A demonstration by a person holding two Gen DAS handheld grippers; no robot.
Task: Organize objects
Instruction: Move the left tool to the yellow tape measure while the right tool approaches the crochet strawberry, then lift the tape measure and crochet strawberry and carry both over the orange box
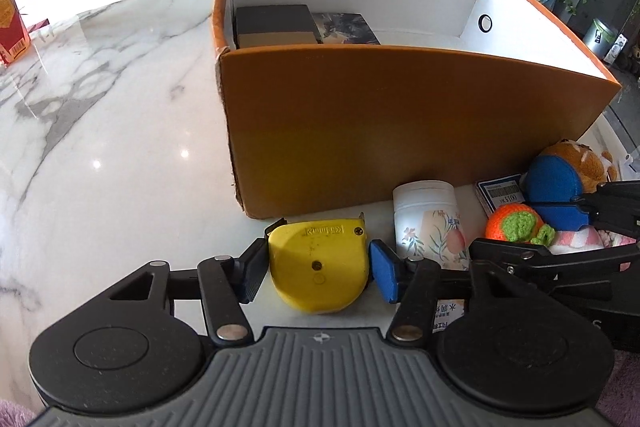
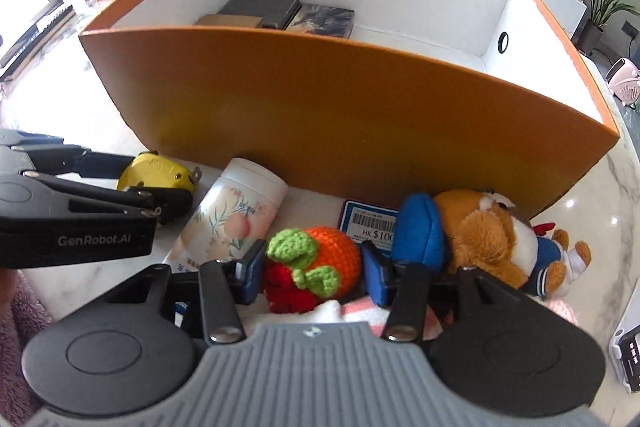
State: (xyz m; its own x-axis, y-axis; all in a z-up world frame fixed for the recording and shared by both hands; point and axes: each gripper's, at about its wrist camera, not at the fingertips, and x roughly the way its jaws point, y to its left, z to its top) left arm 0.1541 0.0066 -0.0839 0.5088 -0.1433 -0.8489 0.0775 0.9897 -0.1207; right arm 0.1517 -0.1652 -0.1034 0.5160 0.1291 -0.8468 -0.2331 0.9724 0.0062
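Nearest the left wrist camera, a yellow tape measure (image 1: 320, 263) is pinched between the pads of the left gripper (image 1: 318, 267), on the marble counter (image 1: 100, 115). Directly ahead of both tools one large orange box (image 1: 400, 131) is seen, its near wall blocking the way forward; two dark books (image 2: 260, 7) and a small tan box (image 2: 228, 21) lie inside it at the far left. Between that wall and the tools, five loose things are counted: one plush toy (image 2: 492, 227) to the right of the right gripper (image 2: 312, 275), one white floral canister (image 2: 232, 215) between the two tools, one barcoded card (image 2: 368, 223) flat by the wall, one crocheted orange fruit (image 2: 336, 255) and the tape measure. The fruit sits between the right gripper's blue pads, which stand just beside it; whether they press on it cannot be told.
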